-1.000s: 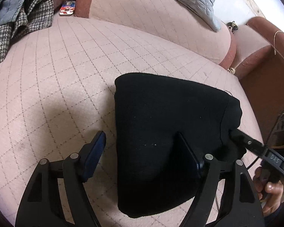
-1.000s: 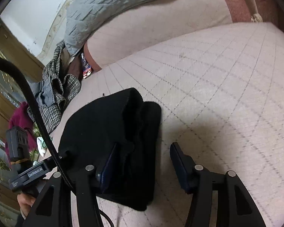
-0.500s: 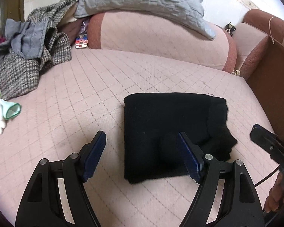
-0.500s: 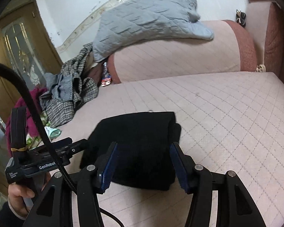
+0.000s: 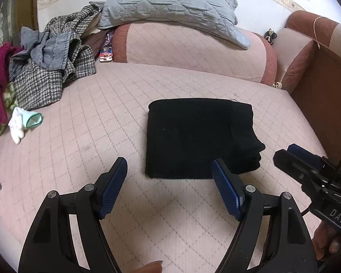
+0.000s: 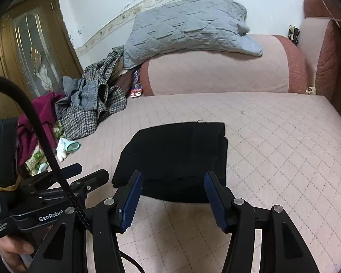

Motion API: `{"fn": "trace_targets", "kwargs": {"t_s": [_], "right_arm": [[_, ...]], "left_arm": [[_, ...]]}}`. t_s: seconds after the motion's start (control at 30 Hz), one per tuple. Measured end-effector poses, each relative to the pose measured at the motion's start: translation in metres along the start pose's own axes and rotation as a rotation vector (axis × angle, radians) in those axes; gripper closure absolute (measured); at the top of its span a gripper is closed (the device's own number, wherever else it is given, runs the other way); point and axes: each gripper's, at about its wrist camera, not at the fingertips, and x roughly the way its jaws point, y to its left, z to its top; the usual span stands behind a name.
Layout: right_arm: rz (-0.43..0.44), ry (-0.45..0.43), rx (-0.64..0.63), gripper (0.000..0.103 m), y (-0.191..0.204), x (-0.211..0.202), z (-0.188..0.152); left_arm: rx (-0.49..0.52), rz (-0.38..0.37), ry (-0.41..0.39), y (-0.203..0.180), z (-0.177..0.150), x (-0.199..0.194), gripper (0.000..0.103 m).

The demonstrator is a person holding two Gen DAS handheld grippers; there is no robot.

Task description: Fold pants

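Black folded pants (image 5: 193, 136) lie flat, long axis left-right; left tool (image 5: 169, 185) and right tool (image 6: 173, 196) both spread apart

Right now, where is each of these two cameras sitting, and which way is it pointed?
Left wrist view: rides the left hand-held gripper, looking forward and down at the folded black pants on the pink quilted sofa seat; its open jaws and the right hand-held gripper show.
Right wrist view: rides the right hand-held gripper, facing the same pants; its open jaws and the left hand-held gripper show at lower left.
Shared: pants, grey quilted blanket, checked clothes pile.
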Motion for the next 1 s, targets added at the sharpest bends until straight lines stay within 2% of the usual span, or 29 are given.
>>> {"fn": "trace_targets", "kwargs": {"t_s": [0.37, 1.0], "right_arm": [[0.018, -0.015, -0.008, 0.049, 0.014, -0.017, -0.006], [0.031, -0.015, 0.006, 0.049, 0.016, -0.025, -0.011]], "left_arm": [[0.006, 0.022, -0.040, -0.004, -0.011, -0.026, 0.025], [0.018, 0.025, -0.044, -0.017, -0.015, -0.034, 0.025]]}}
